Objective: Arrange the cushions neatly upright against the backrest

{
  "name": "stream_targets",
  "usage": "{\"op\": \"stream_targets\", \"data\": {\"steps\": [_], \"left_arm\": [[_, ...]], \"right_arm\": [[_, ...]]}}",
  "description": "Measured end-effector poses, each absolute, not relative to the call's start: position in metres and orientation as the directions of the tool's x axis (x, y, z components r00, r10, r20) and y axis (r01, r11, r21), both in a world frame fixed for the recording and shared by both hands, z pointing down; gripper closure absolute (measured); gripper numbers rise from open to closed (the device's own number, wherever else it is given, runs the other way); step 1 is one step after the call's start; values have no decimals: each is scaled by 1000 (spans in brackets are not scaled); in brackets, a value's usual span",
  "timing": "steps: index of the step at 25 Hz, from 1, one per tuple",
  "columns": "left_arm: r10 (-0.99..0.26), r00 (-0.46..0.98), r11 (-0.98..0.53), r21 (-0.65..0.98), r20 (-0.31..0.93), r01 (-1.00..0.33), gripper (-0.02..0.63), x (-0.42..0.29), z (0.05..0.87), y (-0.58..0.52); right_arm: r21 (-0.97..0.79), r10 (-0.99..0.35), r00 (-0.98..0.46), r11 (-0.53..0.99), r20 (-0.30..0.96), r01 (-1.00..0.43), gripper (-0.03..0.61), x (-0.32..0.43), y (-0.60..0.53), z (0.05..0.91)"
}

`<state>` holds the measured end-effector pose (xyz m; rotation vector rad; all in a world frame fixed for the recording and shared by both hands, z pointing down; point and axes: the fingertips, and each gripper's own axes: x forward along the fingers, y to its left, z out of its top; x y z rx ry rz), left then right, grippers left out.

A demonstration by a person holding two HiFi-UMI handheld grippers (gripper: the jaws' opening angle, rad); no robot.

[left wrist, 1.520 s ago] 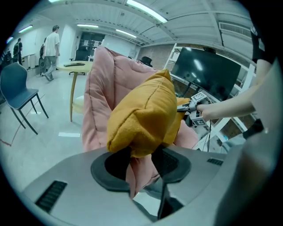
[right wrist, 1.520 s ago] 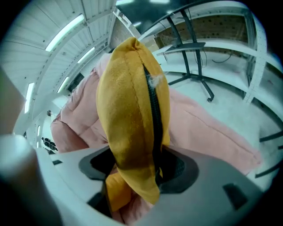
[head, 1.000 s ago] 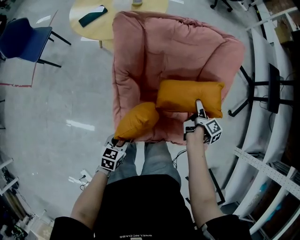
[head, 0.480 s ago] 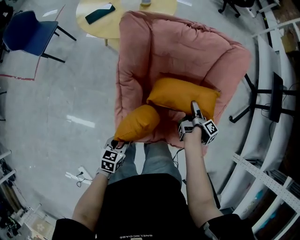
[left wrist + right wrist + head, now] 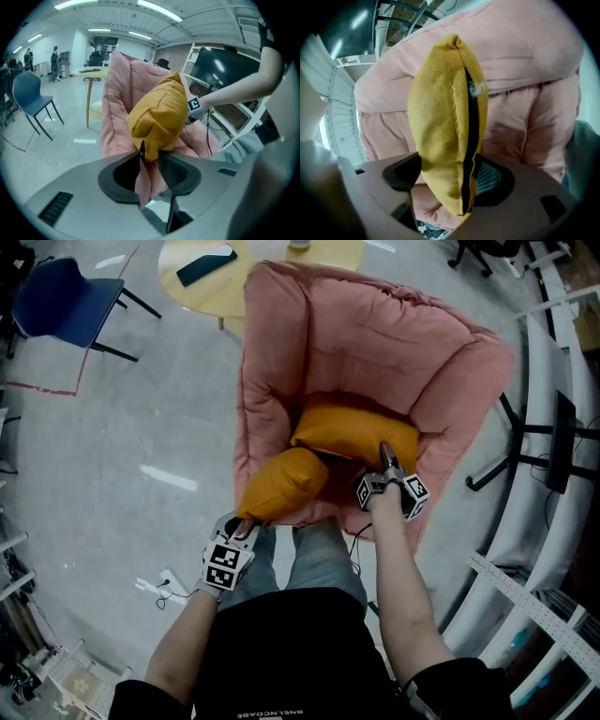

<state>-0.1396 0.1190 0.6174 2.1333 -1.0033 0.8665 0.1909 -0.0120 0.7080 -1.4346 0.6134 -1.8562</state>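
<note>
The left hand-held gripper pinches a corner of the smaller orange cushion. Its jaws are narrow and have just been closing on that corner. This cushion lies tilted at the front left of the pink armchair seat. Just beside it, deeper in the seat and close to the backrest, lies the larger orange cushion. The right hand-held gripper holds its zipped edge between wider jaws, which have just been opening.
</note>
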Motion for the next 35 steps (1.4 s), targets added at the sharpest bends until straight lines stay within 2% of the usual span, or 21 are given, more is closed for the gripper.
{"op": "stream_targets", "data": {"steps": [2,6,8,13,16,19,22,25,27,29,32,35], "left_arm": [[-429,465,-557,179,774,-811,472,-143,606,119],[-421,504,-656,131,754,-743,320,-133,576,117],[-375,545,-714,141,750,-686,301,-114,572,118],[-376,563,-758,105,736,-644,285,-69,572,98],[-359,556,-751,121,749,-649,287,-56,579,90],[-347,550,-751,126,760,-648,328,-55,584,91],[-340,543,-743,135,768,-656,351,-56,589,93],[-328,547,-746,144,770,-650,357,-52,592,92],[-327,552,-744,151,767,-651,360,-52,592,89],[-328,554,-740,157,765,-654,362,-53,593,85],[-331,556,-735,161,762,-659,362,-55,594,82],[-329,554,-732,165,765,-661,362,-53,594,82]], "right_arm": [[-734,-768,-116,-637,629,234,245,199,-13,718],[-748,-782,-110,-621,614,233,235,204,-14,726],[-755,-788,-106,-613,607,234,232,205,-14,729],[-762,-792,-121,-609,598,221,219,203,-13,730],[-755,-773,-178,-634,609,166,173,198,-13,725],[-771,-756,-259,-634,601,61,135,188,-11,708],[-779,-698,-363,-605,618,-164,133,174,-4,687],[-734,-603,-433,-445,669,-513,129,165,0,666],[-618,-539,-424,-247,728,-746,128,164,1,658],[-437,-503,-370,-18,781,-899,124,166,-3,653],[-184,-477,-286,251,831,-950,114,166,-10,654],[20,-441,-205,455,874,-891,91,163,-13,667]]}}
